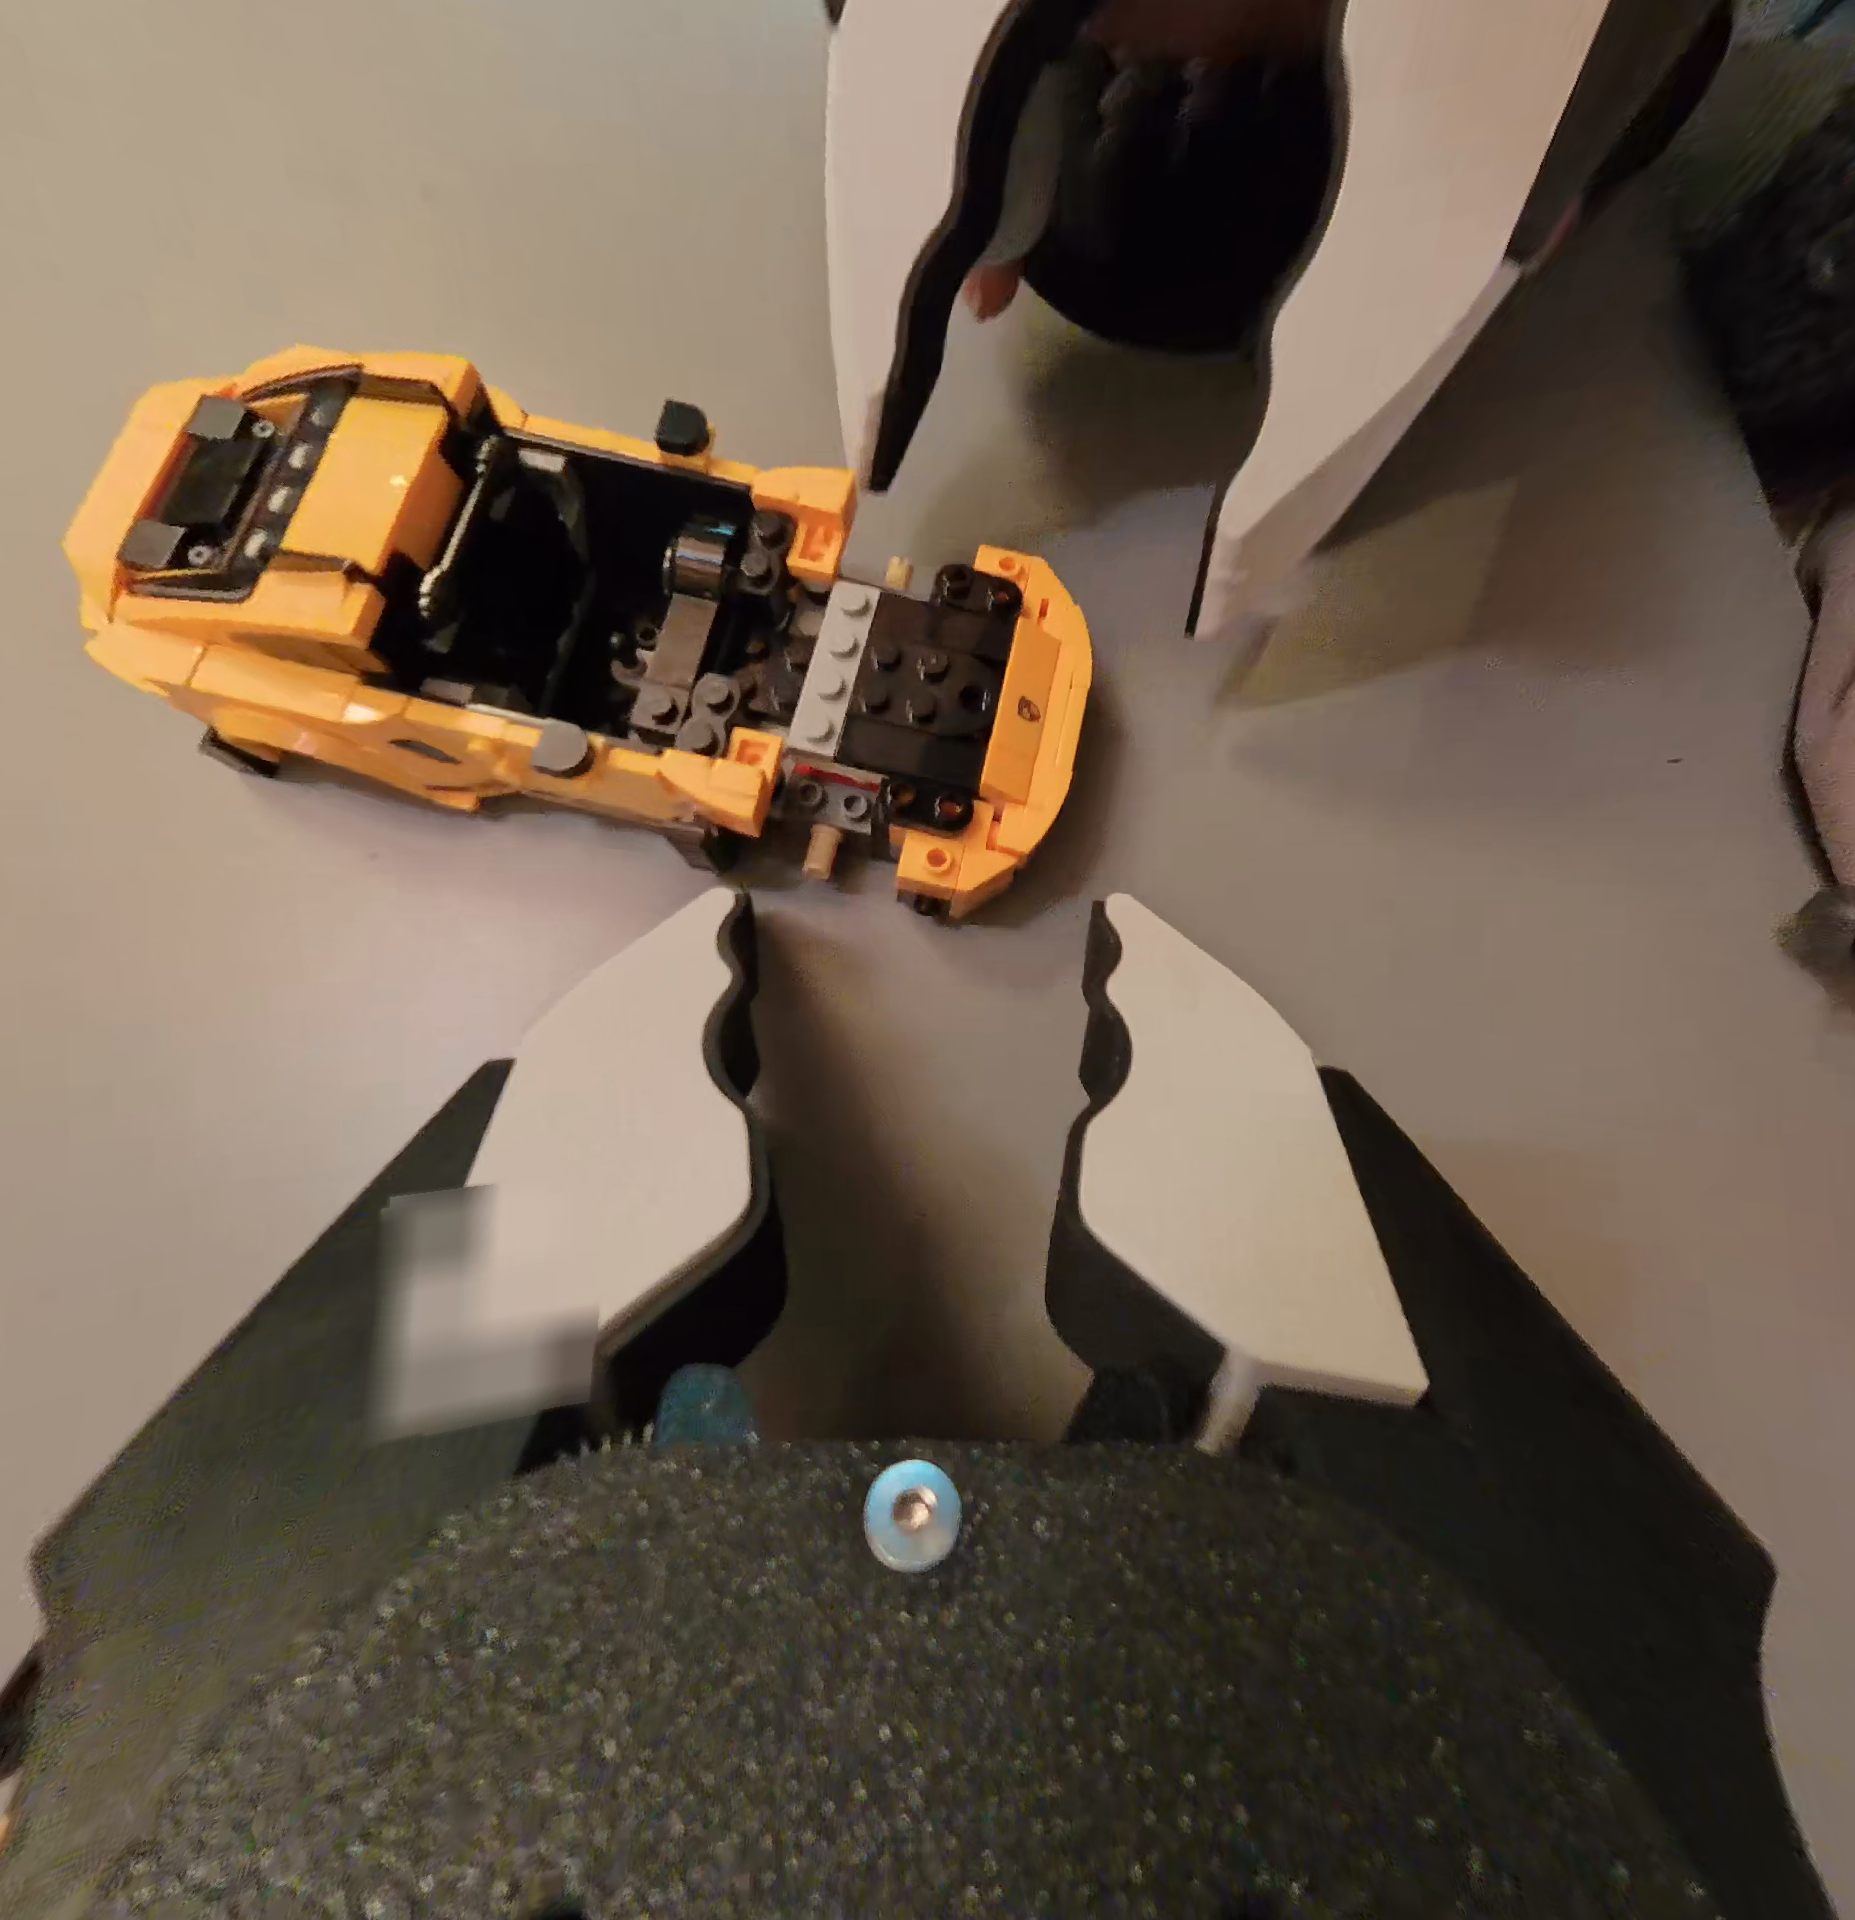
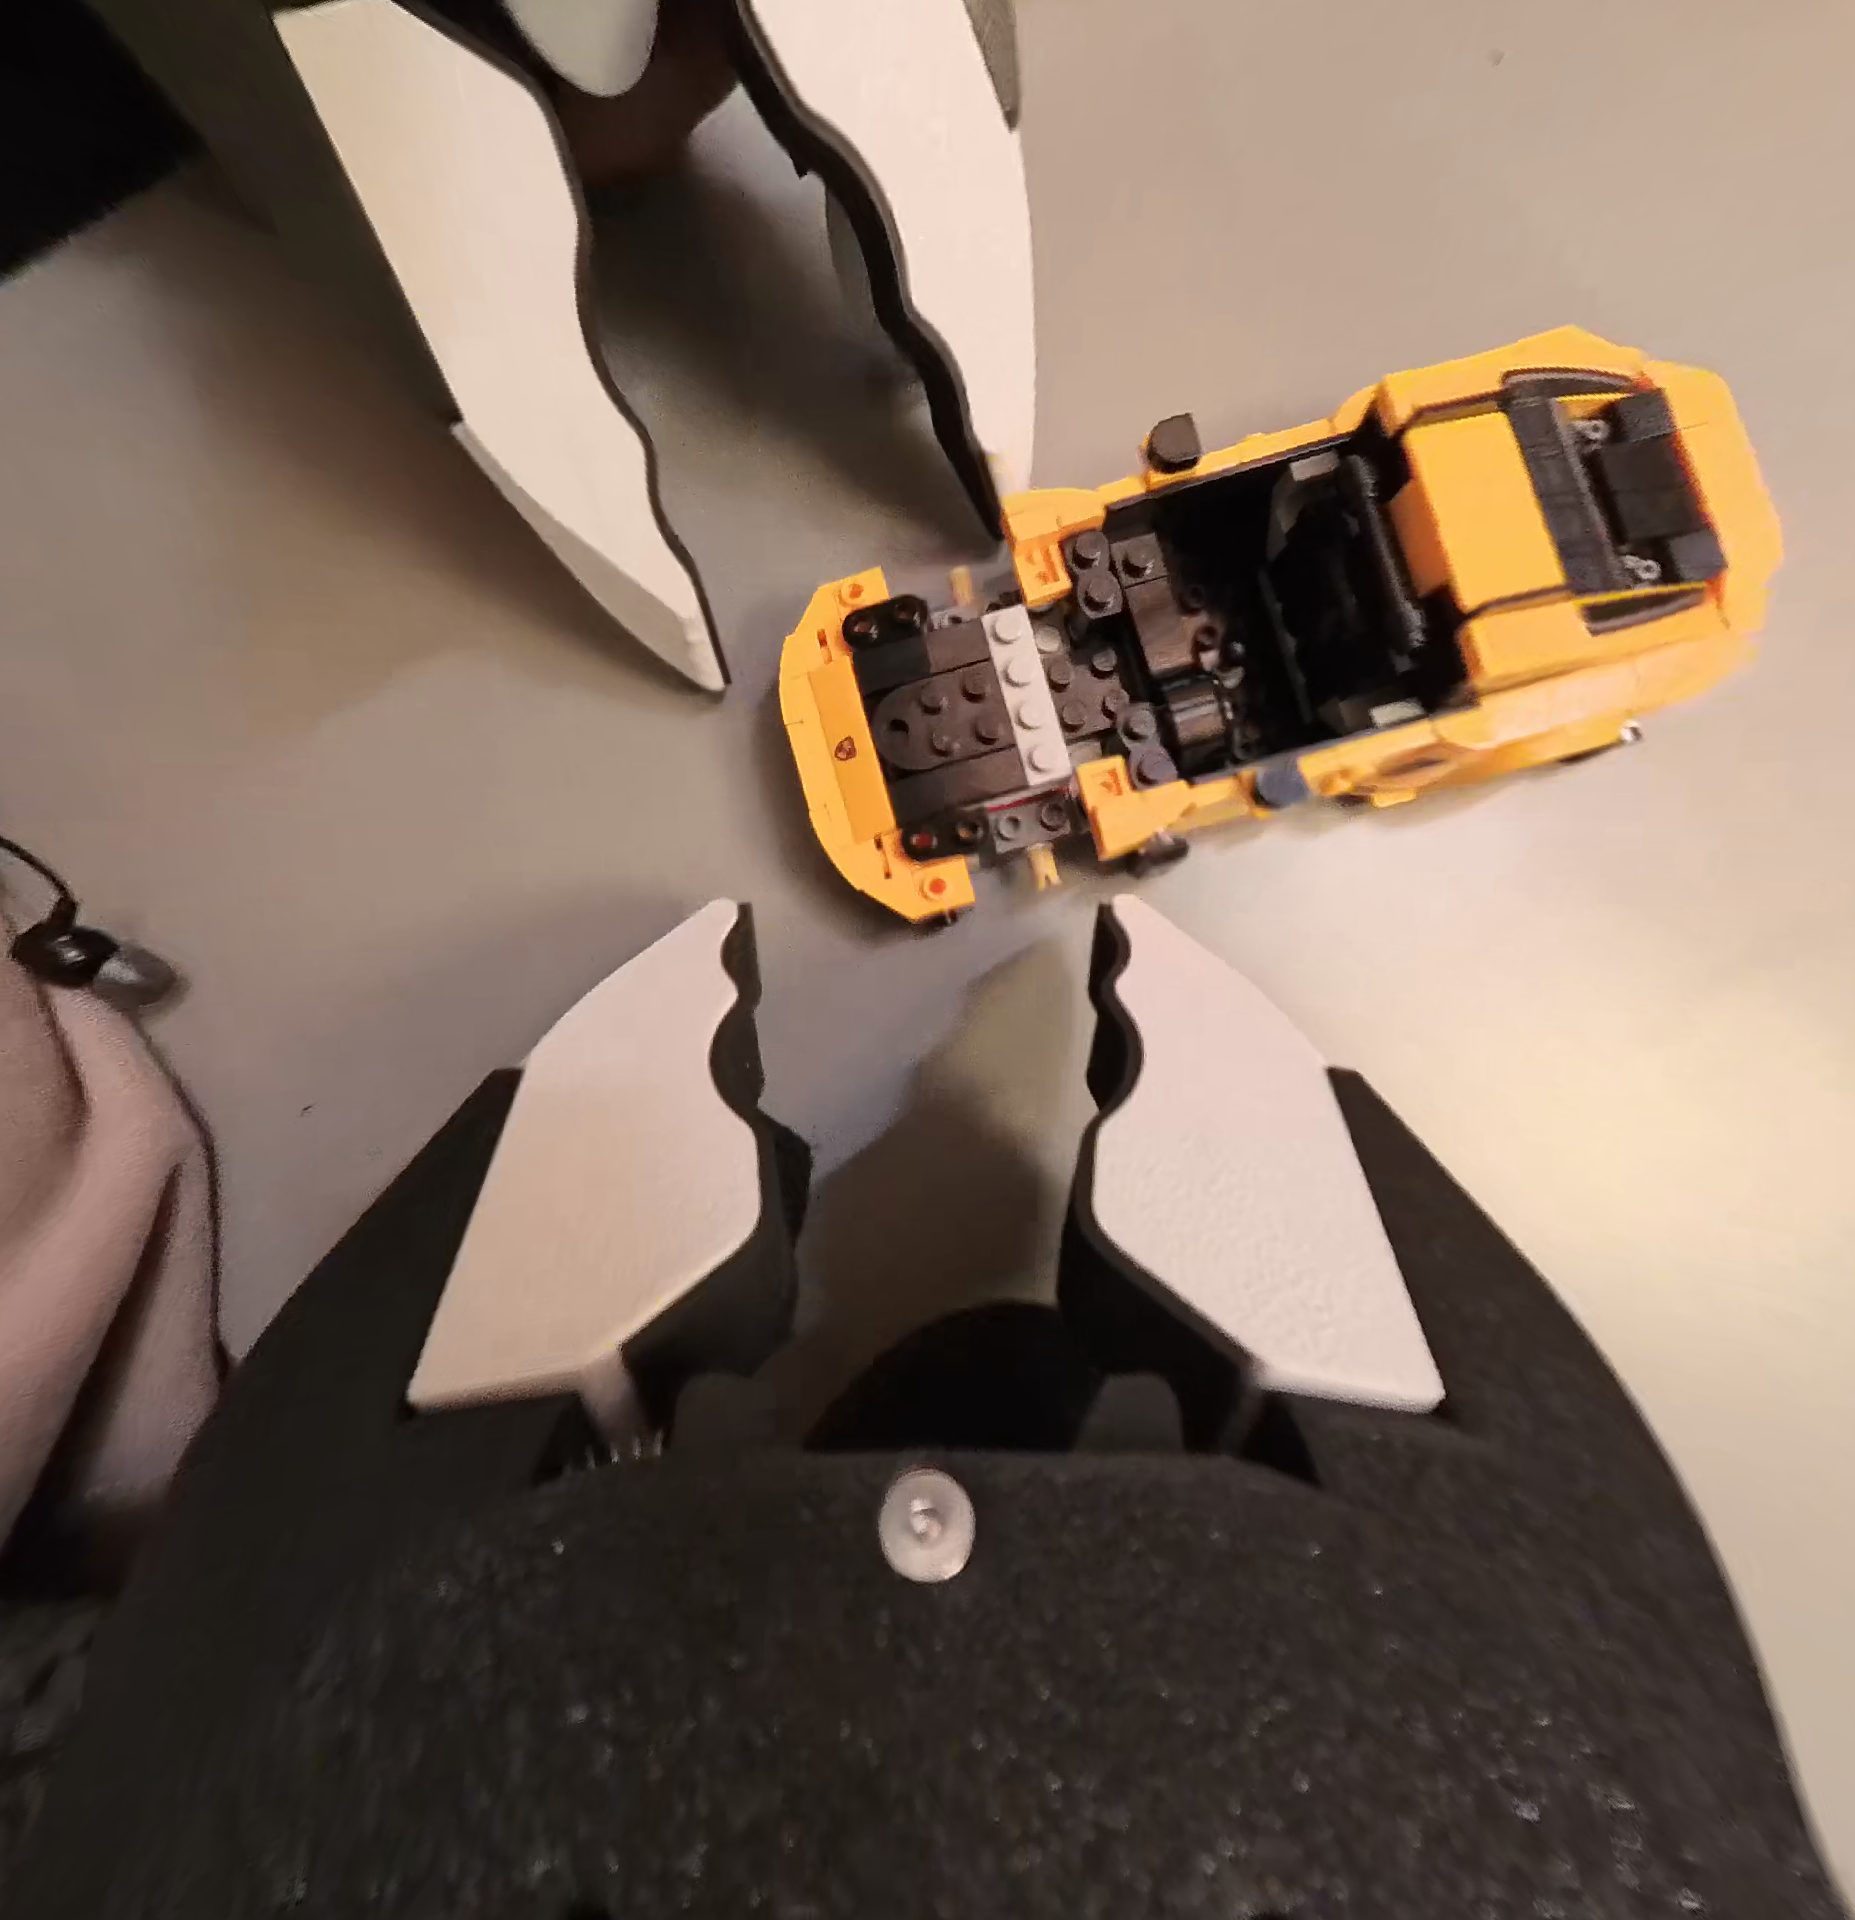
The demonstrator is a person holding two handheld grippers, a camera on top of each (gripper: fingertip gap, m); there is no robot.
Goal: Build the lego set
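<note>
An orange lego car (image 1: 310, 520) lies on the grey table (image 1: 279, 1039), roof off, with no wheels on it. Its black cockpit and studded grey-and-black front plates are exposed. In the left wrist view my left gripper (image 1: 918, 909) is open and empty, its fingertips just short of the car's front end. My right gripper (image 1: 1042, 551) faces it from the far side, open and empty, one fingertip beside the front fender. In the right wrist view the car (image 2: 1474, 540) lies ahead to the right. My right gripper (image 2: 921, 912) is open just short of its nose, and my left gripper (image 2: 850, 603) is open opposite.
A person's light sleeve shows at the right edge of the left wrist view (image 1: 1837, 675) and at the left edge of the right wrist view (image 2: 61, 1143). Bare table (image 2: 1525, 1143) lies around the car. The tips of one gripper are about 7 cm away from the tips of the other.
</note>
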